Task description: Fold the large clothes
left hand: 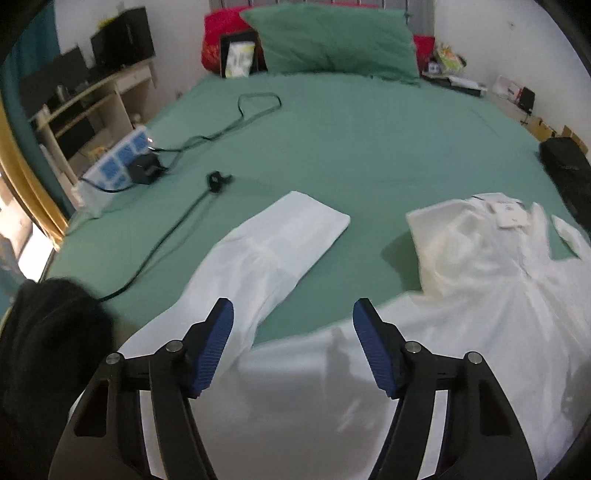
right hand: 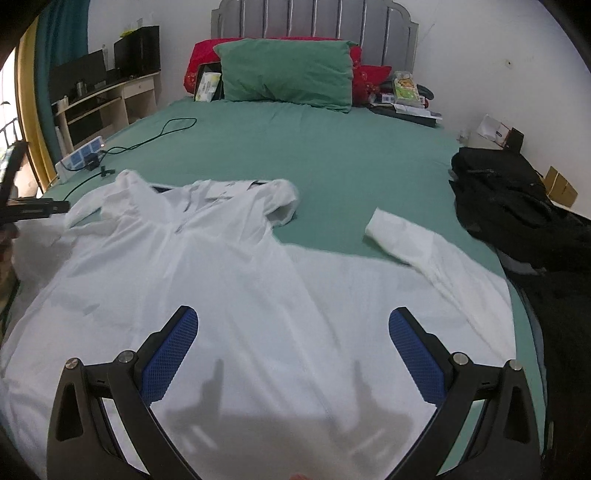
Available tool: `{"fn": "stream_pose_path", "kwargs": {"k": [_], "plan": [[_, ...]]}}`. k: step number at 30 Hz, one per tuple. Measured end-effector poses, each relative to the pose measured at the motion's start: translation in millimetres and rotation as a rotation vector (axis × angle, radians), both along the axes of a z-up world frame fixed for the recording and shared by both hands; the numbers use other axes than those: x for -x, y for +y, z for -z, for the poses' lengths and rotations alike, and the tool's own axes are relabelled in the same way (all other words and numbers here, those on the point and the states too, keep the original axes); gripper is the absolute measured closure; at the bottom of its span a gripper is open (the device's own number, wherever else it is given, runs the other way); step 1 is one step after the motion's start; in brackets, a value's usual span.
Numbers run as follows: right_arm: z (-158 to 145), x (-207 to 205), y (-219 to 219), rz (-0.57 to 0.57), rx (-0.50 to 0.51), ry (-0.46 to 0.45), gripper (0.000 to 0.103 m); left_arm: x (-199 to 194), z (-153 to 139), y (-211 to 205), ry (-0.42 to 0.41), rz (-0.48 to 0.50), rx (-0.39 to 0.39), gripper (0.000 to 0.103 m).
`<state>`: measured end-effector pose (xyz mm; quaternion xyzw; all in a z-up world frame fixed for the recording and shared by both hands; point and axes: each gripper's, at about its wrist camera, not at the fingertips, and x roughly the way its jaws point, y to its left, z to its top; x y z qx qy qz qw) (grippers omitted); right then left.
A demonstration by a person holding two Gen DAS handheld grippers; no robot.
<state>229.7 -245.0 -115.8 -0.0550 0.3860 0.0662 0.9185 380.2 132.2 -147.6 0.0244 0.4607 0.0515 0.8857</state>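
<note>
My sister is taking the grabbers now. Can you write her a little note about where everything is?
Left gripper: open, holding nothing, above the white garment near its left sleeve.
Right gripper: open, holding nothing, over the garment's body.
The garment lies spread on the green bed sheet, both sleeves out, right sleeve towards the black bag.
Done: laid out. Left: all the folds.

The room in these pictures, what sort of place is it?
Most likely a home bedroom. A wide bed with a green sheet fills the view, with a green pillow against a grey headboard. A white garment lies spread on the sheet, and a desk stands by the wall.
</note>
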Motion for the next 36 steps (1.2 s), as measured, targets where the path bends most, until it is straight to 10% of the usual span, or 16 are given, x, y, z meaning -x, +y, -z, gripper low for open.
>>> {"fn": "stream_pose_path", "kwargs": {"k": [5,8,11,26,36], "plan": [[11.8,-14.2,-15.0,0.011,-0.017,0.001,0.001,-42.5,45.5,7.8,0.136,-0.054,0.002,0.047],[19.8,-12.2,-20.4,0.006,-0.030,0.022,0.001,-38.8,44.0,18.9,0.066,-0.102,0.067,0.060],[23.1,-8.7,-22.8,0.001,-0.014,0.024,0.001,-28.6,36.4,15.0,0.051,-0.099,0.084,0.095],[0.0,11.0,-68.7,0.071,-0.157,-0.049,0.001,87.7,-152.4,-97.6,-0.267,0.043,0.155,0.096],[-34.4,17.1,-127.9,0.180,-0.242,-0.092,0.001,86.7,-140.2,-212.6,-0.152,0.151,0.292,0.096]]}}
